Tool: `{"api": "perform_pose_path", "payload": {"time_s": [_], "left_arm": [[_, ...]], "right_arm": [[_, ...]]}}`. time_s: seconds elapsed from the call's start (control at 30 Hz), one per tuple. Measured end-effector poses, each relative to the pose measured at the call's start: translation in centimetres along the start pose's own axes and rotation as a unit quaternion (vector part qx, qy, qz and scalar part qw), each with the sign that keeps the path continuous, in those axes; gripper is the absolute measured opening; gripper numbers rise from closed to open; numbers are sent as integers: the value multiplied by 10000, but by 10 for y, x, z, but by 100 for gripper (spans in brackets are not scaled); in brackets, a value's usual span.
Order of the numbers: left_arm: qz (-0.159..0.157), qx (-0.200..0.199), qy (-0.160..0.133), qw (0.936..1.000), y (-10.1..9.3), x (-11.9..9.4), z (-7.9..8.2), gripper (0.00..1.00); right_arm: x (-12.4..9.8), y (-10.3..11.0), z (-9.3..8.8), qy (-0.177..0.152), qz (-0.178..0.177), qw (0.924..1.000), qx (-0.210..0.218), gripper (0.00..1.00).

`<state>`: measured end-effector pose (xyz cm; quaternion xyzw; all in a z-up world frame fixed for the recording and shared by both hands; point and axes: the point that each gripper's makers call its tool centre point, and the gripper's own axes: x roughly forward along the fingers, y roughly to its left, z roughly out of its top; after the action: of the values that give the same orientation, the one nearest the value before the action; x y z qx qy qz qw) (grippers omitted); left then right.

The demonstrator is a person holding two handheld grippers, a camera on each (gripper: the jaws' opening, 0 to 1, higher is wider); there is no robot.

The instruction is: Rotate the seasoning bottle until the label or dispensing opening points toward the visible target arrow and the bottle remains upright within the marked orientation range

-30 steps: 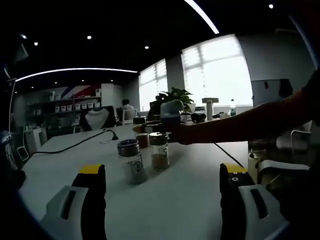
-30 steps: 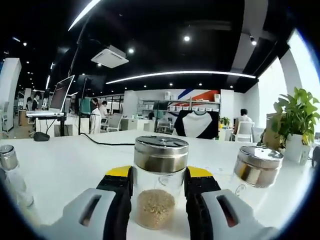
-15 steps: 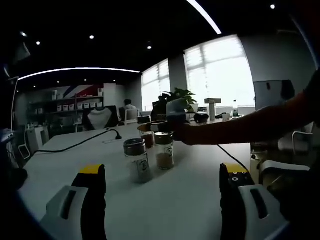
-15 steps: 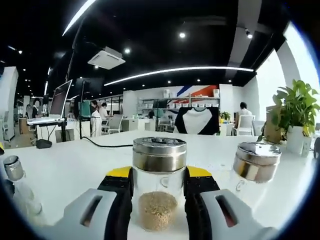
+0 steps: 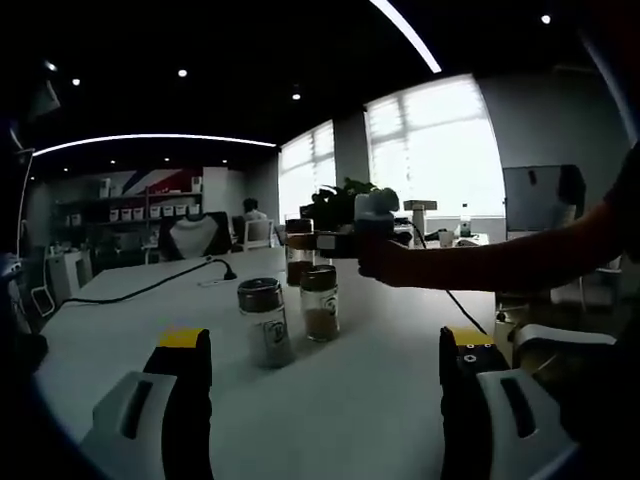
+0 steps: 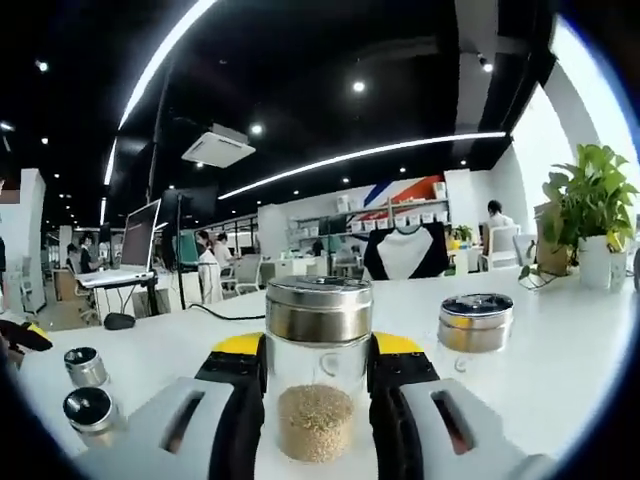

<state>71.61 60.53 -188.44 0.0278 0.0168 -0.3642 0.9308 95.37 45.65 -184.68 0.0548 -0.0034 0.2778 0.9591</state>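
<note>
My right gripper is shut on a glass seasoning bottle with a steel lid and tan granules, held upright between its yellow-tipped fingers. In the left gripper view that same right gripper comes in from the right on a person's arm, holding the bottle above the white table. Below it stand a pale-filled bottle and a brown-filled one. My left gripper hangs open and wide over the near table, holding nothing.
Another steel-lidded bottle stands right of the held one, and two small bottles sit at the lower left. A black cable crosses the table. A potted plant stands at the far right, a monitor at the left.
The right gripper has risen with the bottle, so the other bottles now sit lower in its view. In the left gripper view it moved up and slightly right. The left gripper stayed open.
</note>
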Motion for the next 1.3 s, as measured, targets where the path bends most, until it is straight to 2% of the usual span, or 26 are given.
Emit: {"api": "perform_pose_path", "payload": {"time_s": [0.2, 0.33, 0.53, 0.67, 0.9, 1.0, 1.1, 1.17, 1.2, 1.27, 1.3], "left_arm": [[-100, -141, -159, 9997, -5, 1, 5, 100], [-220, -317, -413, 9984, -10, 1, 13, 100], [-349, -430, -492, 9973, -17, 2, 15, 100], [-470, -453, -486, 9967, -25, 4, 14, 100], [-738, -329, -454, 9957, -40, 8, 14, 100], [-921, -525, -457, 9933, -46, 9, 12, 98], [-1110, -610, -482, 9908, -53, 8, 12, 90], [-1191, -610, -496, 9898, -57, 8, 13, 87], [-1232, -606, -496, 9893, -59, 9, 13, 87], [-1276, -610, -492, 9887, -62, 10, 12, 87], [-1314, -595, -508, 9882, -64, 10, 12, 88]], "right_arm": [[-34, 20, 3, -38, 154, 9997, -184, 37], [-58, 36, 13, -197, 392, 9990, -20, 37], [-89, 56, 23, -285, 607, 9977, -82, 37], [-107, 74, 28, -370, 907, 9951, 137, 37], [-130, 104, 25, -400, 1314, 9904, 126, 37], [-140, 117, 25, -483, 1608, 9858, -8, 37], [-151, 133, 27, -644, 2033, 9770, 13, 37], [-155, 140, 27, -708, 2184, 9733, -6, 37], [-161, 148, 27, -734, 2352, 9692, -2, 37], [-165, 153, 27, -746, 2435, 9670, 3, 37], [-171, 160, 27, -767, 2561, 9636, 39, 37]]}}
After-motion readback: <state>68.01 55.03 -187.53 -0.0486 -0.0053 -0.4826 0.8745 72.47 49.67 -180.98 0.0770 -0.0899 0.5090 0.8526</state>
